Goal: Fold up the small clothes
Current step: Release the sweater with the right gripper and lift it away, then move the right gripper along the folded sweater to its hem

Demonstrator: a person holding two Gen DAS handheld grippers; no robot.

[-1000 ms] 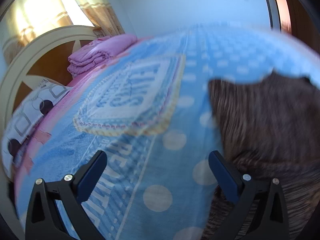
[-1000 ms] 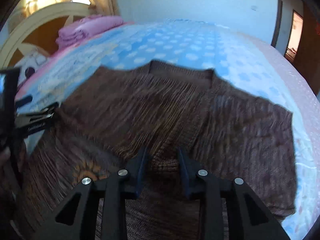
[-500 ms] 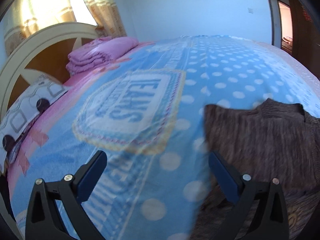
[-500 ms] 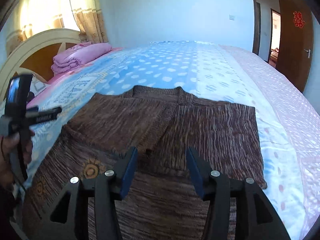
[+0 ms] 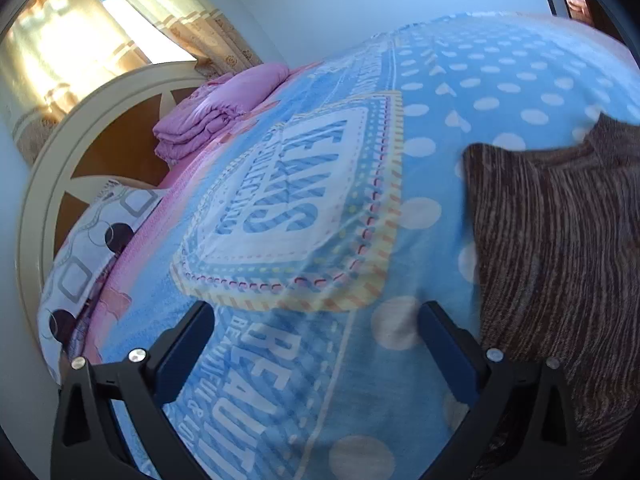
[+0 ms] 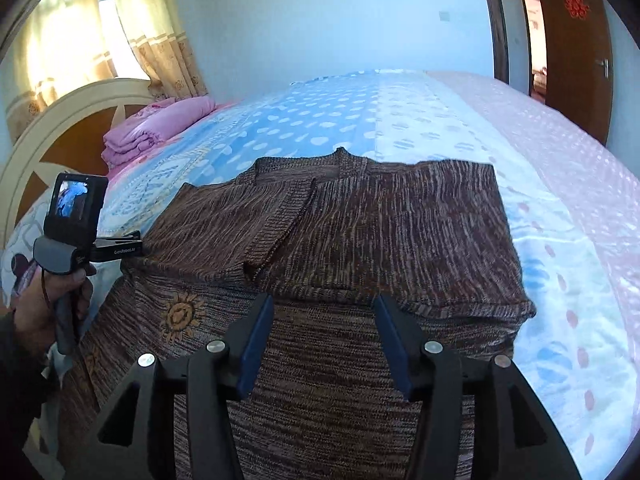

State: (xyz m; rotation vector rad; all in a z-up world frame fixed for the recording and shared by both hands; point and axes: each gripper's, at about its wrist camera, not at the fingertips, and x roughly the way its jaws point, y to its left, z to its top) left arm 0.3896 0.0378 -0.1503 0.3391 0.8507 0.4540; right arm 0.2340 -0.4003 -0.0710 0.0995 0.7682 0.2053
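Note:
A brown striped knit sweater (image 6: 400, 232) lies flat on the blue dotted blanket (image 6: 320, 128), both side panels folded in toward its middle. A sun motif (image 6: 180, 314) shows on the near left part. My right gripper (image 6: 324, 300) hovers over the sweater's near half, jaws apart, nothing pinched between the pads. My left gripper (image 5: 316, 312) stands wide open above bare blanket (image 5: 280, 220), with the sweater's left edge (image 5: 560, 240) just to its right. In the right wrist view a hand (image 6: 36, 312) holds that left tool beside the sweater's left edge.
A folded pink quilt (image 6: 156, 136) and a patterned pillow (image 5: 80, 260) lie by the curved cream headboard (image 6: 60, 120) on the left. A pale pink sheet (image 6: 580, 152) covers the bed's right side. A brown door (image 6: 572, 60) stands open at the back right.
My right gripper, nearly shut on a fold of the sweater, has opened, let it go and drawn back. The sweater has settled flat. The left gripper stayed open and shifted beside the sweater's edge.

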